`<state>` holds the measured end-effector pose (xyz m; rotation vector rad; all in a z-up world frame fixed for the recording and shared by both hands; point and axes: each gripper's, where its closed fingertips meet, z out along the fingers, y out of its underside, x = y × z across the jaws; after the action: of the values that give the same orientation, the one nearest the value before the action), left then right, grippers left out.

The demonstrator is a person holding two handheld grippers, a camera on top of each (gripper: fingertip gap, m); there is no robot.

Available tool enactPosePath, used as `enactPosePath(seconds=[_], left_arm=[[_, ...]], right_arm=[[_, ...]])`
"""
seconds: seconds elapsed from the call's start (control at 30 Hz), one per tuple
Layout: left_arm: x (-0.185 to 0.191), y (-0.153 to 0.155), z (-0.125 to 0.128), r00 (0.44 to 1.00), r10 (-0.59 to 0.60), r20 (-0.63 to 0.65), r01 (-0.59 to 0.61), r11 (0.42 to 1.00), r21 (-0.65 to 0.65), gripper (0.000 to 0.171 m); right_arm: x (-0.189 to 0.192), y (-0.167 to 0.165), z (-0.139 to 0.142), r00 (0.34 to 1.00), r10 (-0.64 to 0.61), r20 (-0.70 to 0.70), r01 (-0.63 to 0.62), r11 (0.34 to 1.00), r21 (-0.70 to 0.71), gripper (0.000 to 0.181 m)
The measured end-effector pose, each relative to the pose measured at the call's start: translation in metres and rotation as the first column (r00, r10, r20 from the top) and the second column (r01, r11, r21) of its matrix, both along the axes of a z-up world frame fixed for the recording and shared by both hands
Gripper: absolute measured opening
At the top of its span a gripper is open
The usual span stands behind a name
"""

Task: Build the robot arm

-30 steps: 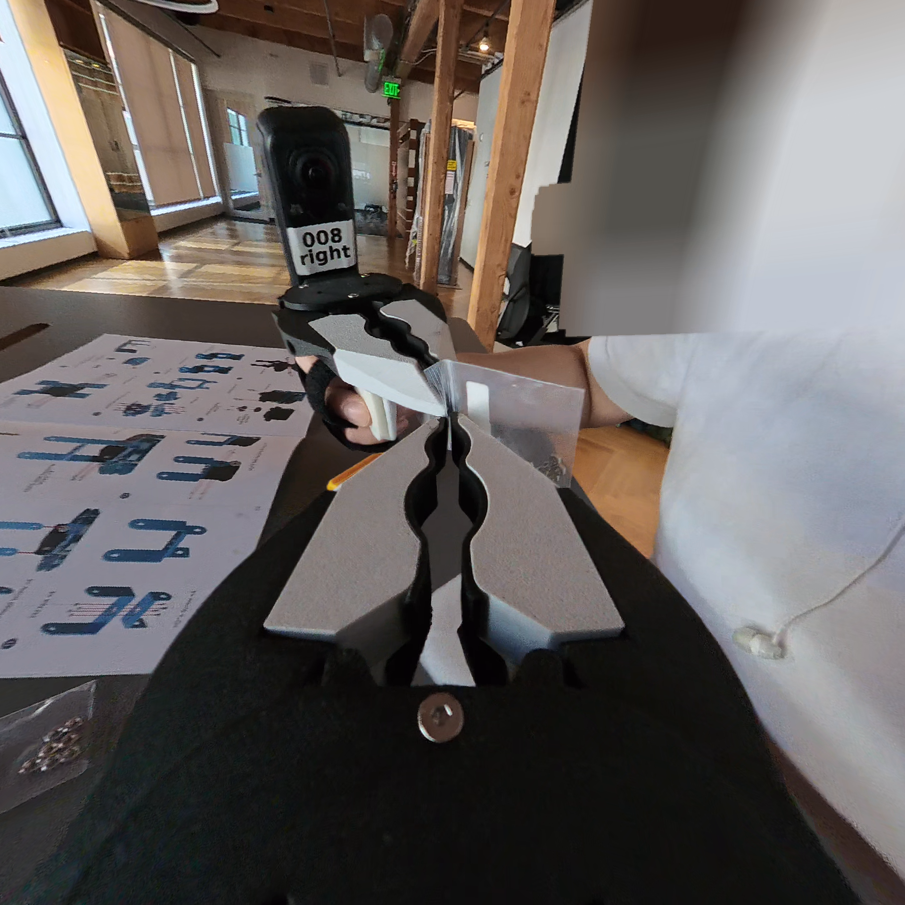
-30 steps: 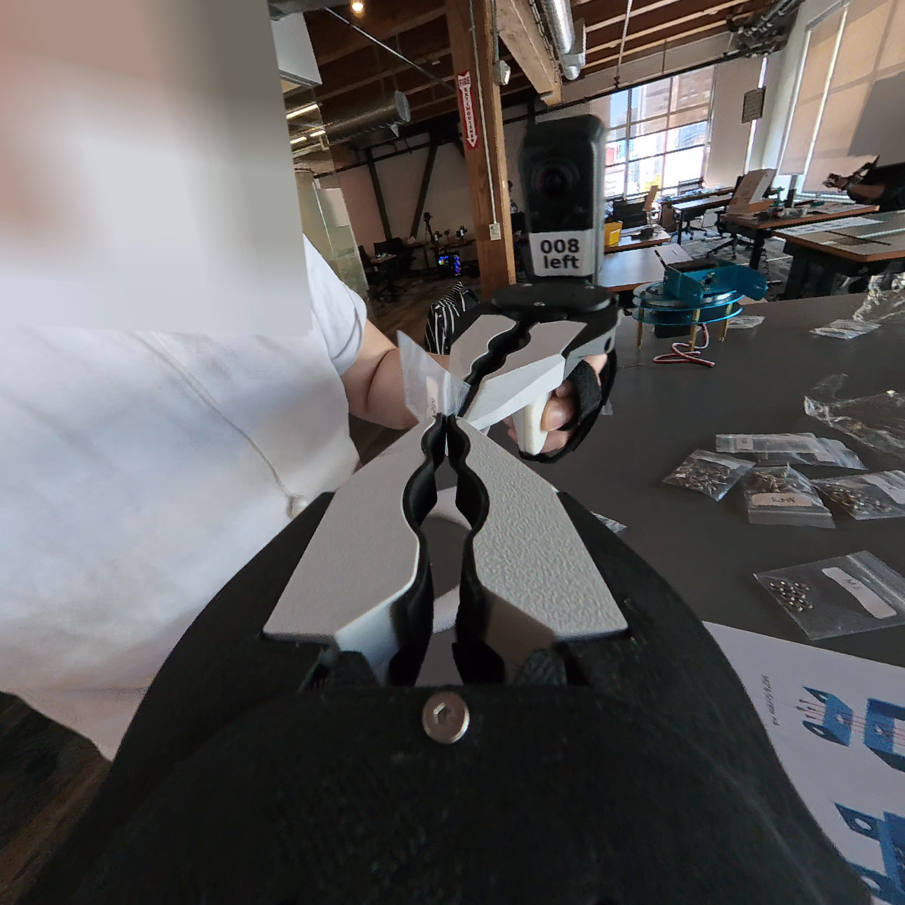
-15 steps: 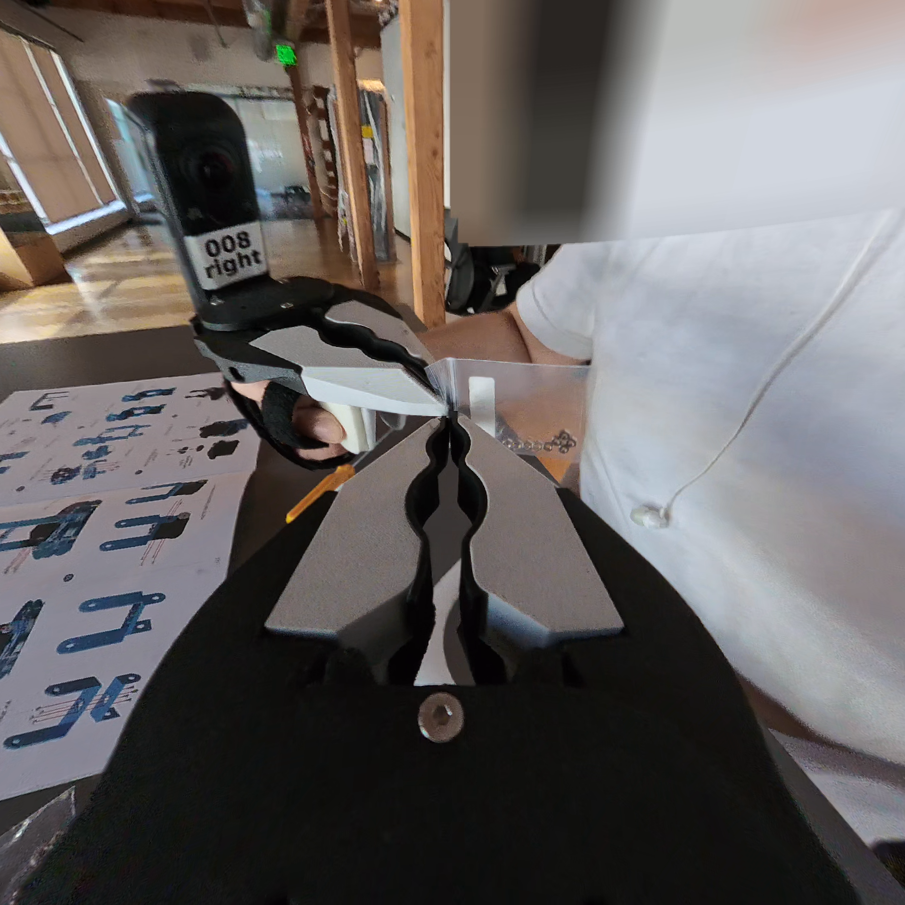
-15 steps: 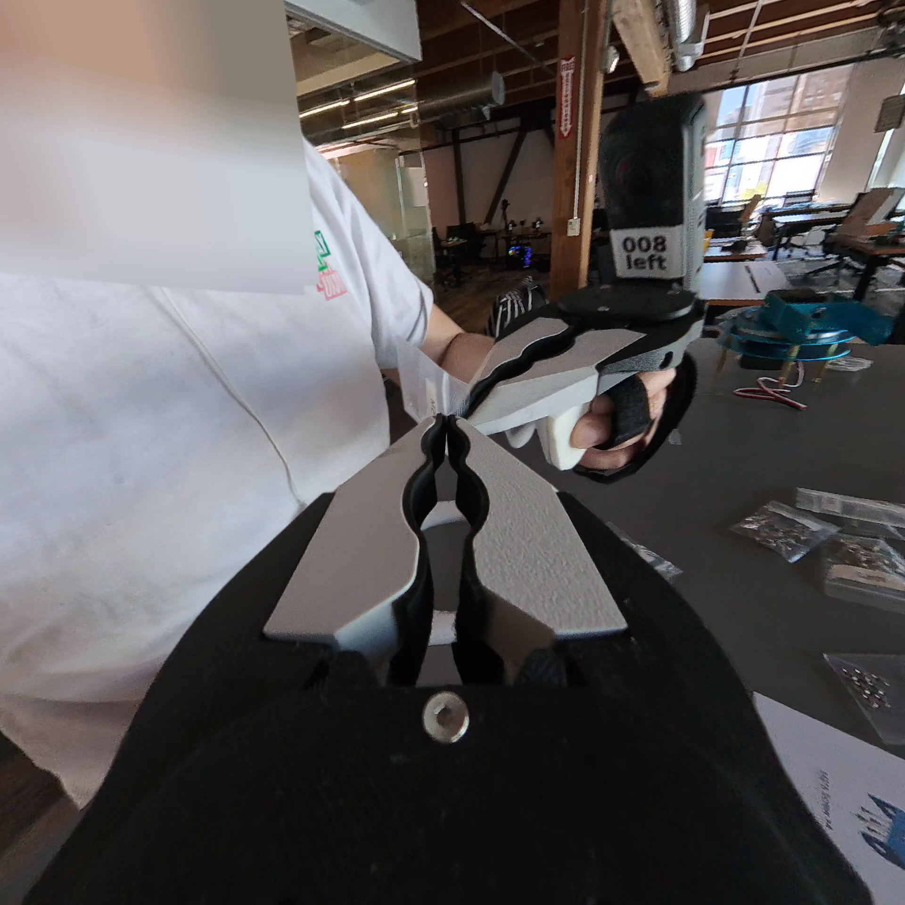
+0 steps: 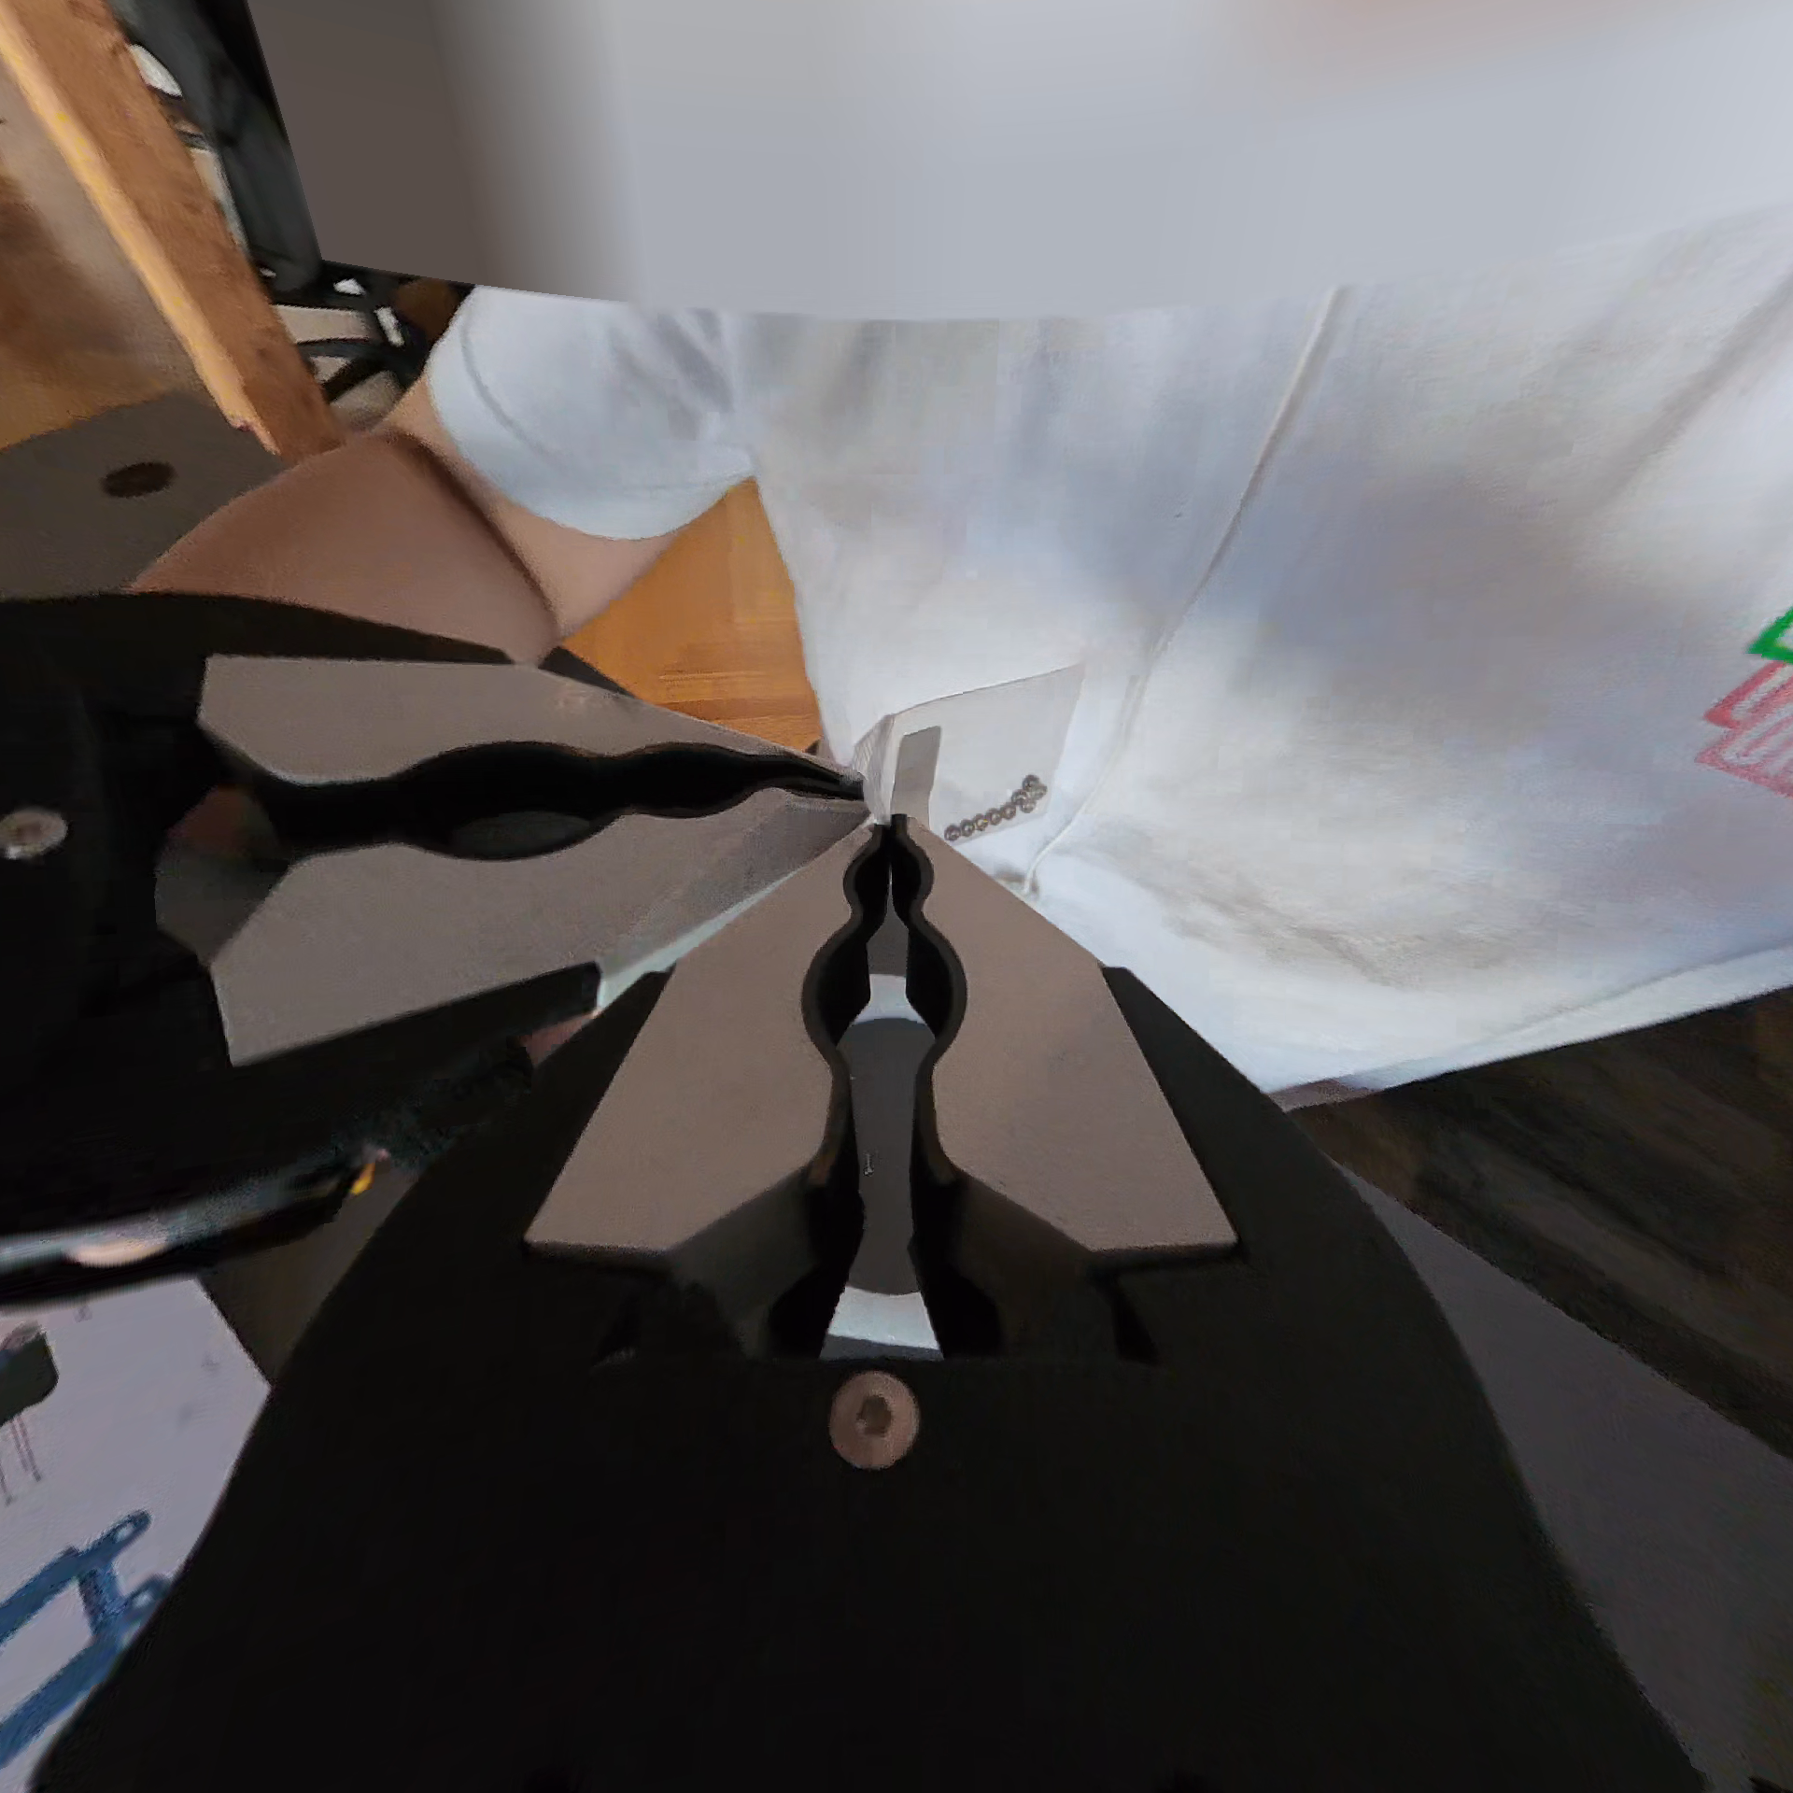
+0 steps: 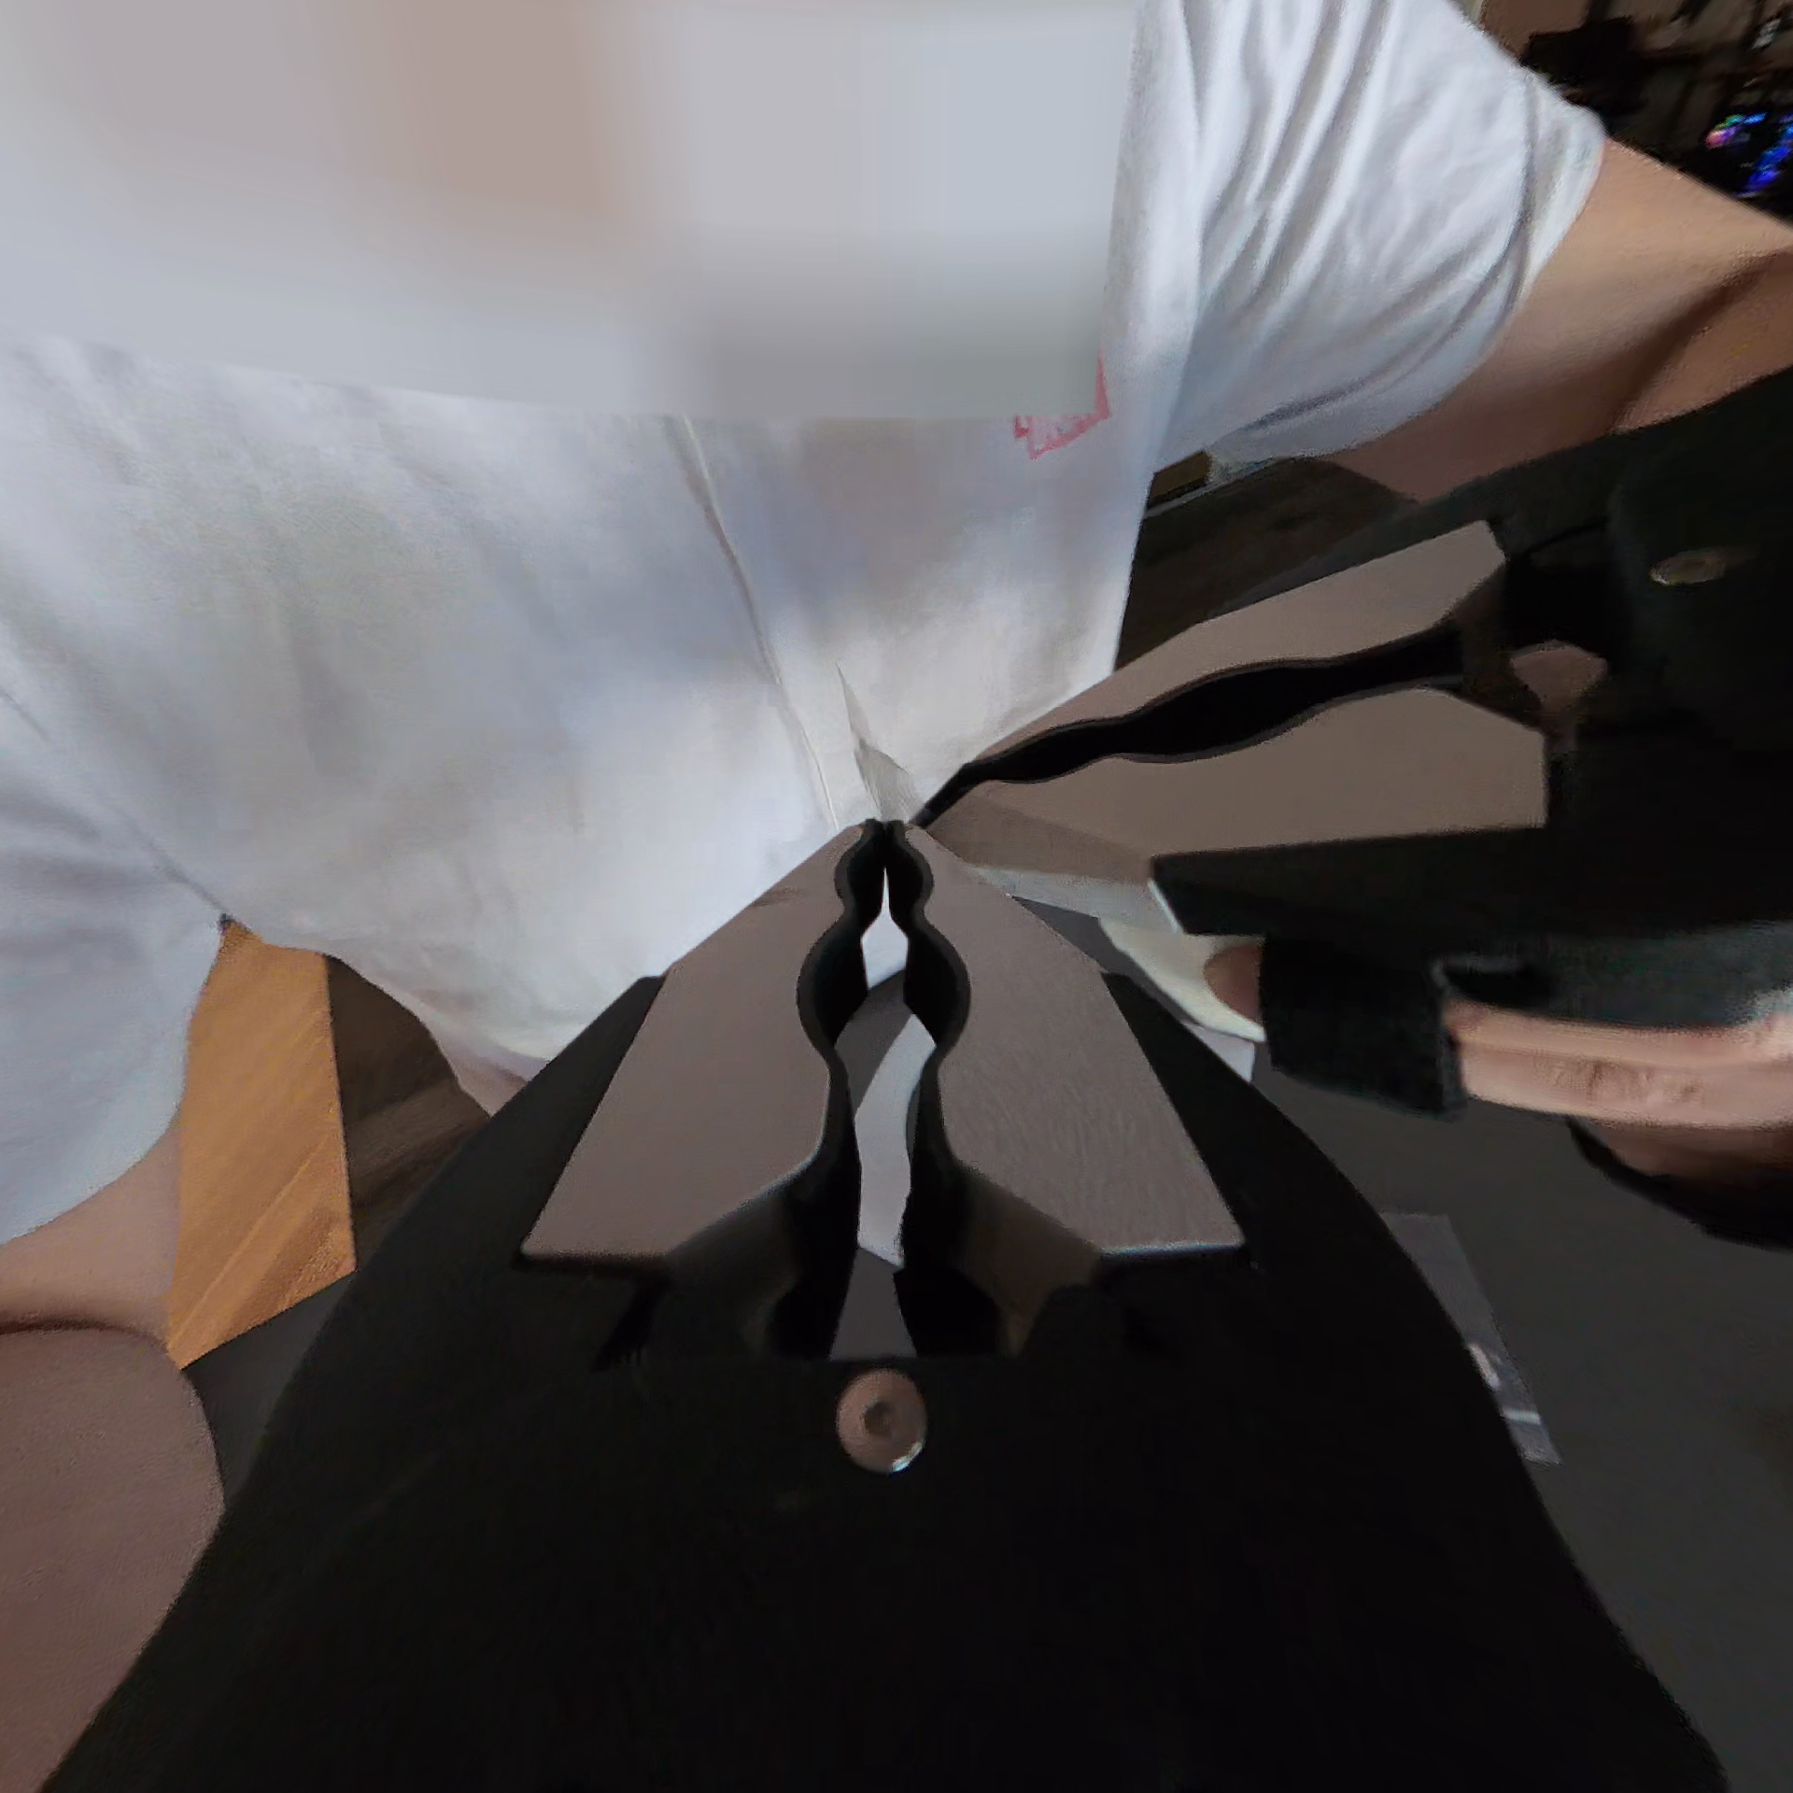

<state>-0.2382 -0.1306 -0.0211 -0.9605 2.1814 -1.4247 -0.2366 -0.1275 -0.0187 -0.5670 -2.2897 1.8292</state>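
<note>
a wooden post (image 5: 146, 223) and strips of warm wood floor (image 5: 699, 621) fill the upper left of the left wrist view, and a dark grey table (image 6: 1649, 1290) edges the lower right of the right wrist view; most of both frames is the person's white t-shirt (image 5: 1310, 679).

the left gripper (image 5: 890, 825) has its jaws pressed together at the tips, pinching one corner of a small clear plastic bag (image 5: 980, 766) that stands just above them at frame centre. a row of small dark metal screws (image 5: 999, 810) sits inside the bag, and a pale label strip (image 5: 917, 771) is on its face. the right gripper (image 5: 854, 791) enters from the left of that view, lying almost on its side, its tips also closed and meeting the same bag corner right beside the left one. two pinches so close together on one edge read as a grip meant to pull the film apart, though whether each holds a separate layer cannot be told.

in the right wrist view the right gripper (image 6: 885, 825) sits at centre with tips closed on the bag (image 6: 878, 766), here only a faint creased sliver against the shirt. the left gripper (image 6: 931, 810) comes in from the right edge, tilted, with gloved fingers (image 6: 1514, 1058) curled under its handle. both tools are lifted off the table and turned back toward the person's chest, forearms (image 5: 340, 543) angled inward. a printed sheet with blue drawings (image 5: 87, 1591) lies at the lower left of the left wrist view, and another clear packet (image 6: 1484, 1349) rests on the table at the right.
</note>
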Motion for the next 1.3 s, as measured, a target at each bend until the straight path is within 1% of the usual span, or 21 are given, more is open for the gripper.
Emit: enactPosePath(seconds=[0.1,0.17,0.27,0.4,0.53,0.67,0.73,0.8,0.83,0.87,0.93,0.97,1.0,1.03,1.07,1.13,1.23,1.27,1.3], left_arm=[[-0.003,-0.009,0.016,0.993,-0.116,0.031,0.117,0.993,-0.027,0.000],[-0.006,-0.011,0.018,0.985,-0.172,0.027,0.173,0.985,-0.019,0.000],[-0.009,-0.004,0.021,0.981,-0.190,0.037,0.190,0.982,-0.013,0.000],[-0.013,0.003,0.027,0.975,-0.208,0.073,0.212,0.976,-0.057,0.000],[-0.013,0.015,0.029,0.981,-0.160,0.110,0.165,0.985,-0.040,0.000],[-0.009,0.027,0.038,0.977,-0.069,0.202,0.080,0.996,-0.043,0.000],[-0.005,0.033,0.041,0.974,0.009,0.227,0.007,0.998,-0.070,0.000],[-0.003,0.045,0.042,0.965,0.140,0.222,-0.115,0.986,-0.123,0.000],[-0.004,0.054,0.044,0.948,0.225,0.226,-0.191,0.968,-0.160,0.001],[-0.007,0.061,0.047,0.928,0.302,0.220,-0.258,0.943,-0.208,0.006],[-0.014,0.073,0.050,0.878,0.449,0.164,-0.381,0.865,-0.327,0.015],[-0.018,0.075,0.052,0.852,0.505,0.138,-0.416,0.814,-0.405,0.024],[-0.021,0.071,0.054,0.834,0.538,0.119,-0.428,0.768,-0.476,0.036],[-0.023,0.068,0.053,0.814,0.571,0.107,-0.446,0.731,-0.516,0.042],[-0.022,0.065,0.048,0.787,0.609,0.101,-0.478,0.705,-0.525,0.050],[-0.017,0.064,0.037,0.721,0.690,0.061,-0.555,0.629,-0.545,0.066],[-0.008,0.057,0.031,0.704,0.710,-0.028,-0.547,0.517,-0.659,0.071],[-0.005,0.056,0.028,0.697,0.716,-0.043,-0.549,0.493,-0.675,0.069],[-0.003,0.055,0.025,0.692,0.720,-0.043,-0.547,0.485,-0.682,0.068]], right_arm=[[0.003,-0.009,0.015,0.992,0.124,0.006,-0.124,0.992,-0.009,0.000],[0.003,-0.009,0.020,0.986,0.164,0.025,-0.164,0.986,-0.006,0.000],[0.003,-0.005,0.020,0.984,0.170,0.044,-0.170,0.985,-0.007,0.000],[0.003,0.001,0.025,0.984,0.179,0.026,-0.176,0.981,-0.087,0.000],[0.001,0.007,0.027,0.991,0.133,-0.002,-0.133,0.986,-0.096,0.000],[-0.001,0.012,0.029,0.998,0.058,-0.031,-0.059,0.997,-0.052,0.000],[-0.003,0.015,0.030,0.999,0.009,-0.037,-0.010,1.000,-0.018,0.000],[-0.003,0.021,0.031,0.997,-0.054,-0.048,0.055,0.998,0.020,0.000],[-0.001,0.023,0.032,0.995,-0.081,-0.050,0.084,0.996,0.044,0.000],[0.000,0.025,0.030,0.993,-0.110,-0.048,0.113,0.991,0.074,0.000],[0.003,0.030,0.027,0.984,-0.171,-0.041,0.175,0.974,0.140,0.000],[0.003,0.033,0.024,0.978,-0.206,-0.033,0.208,0.961,0.184,0.000],[0.003,0.037,0.020,0.970,-0.240,-0.020,0.238,0.942,0.238,0.000],[0.004,0.039,0.016,0.965,-0.261,-0.009,0.253,0.924,0.287,0.000],[0.005,0.039,0.015,0.963,-0.271,-0.003,0.258,0.911,0.321,0.000],[0.005,0.038,0.013,0.960,-0.280,0.013,0.253,0.888,0.385,0.000],[0.002,0.040,0.007,0.955,-0.294,0.038,0.235,0.829,0.507,0.000],[0.002,0.040,0.006,0.956,-0.291,0.045,0.221,0.810,0.544,0.000],[0.000,0.039,0.004,0.957,-0.288,0.049,0.208,0.790,0.577,0.000]])
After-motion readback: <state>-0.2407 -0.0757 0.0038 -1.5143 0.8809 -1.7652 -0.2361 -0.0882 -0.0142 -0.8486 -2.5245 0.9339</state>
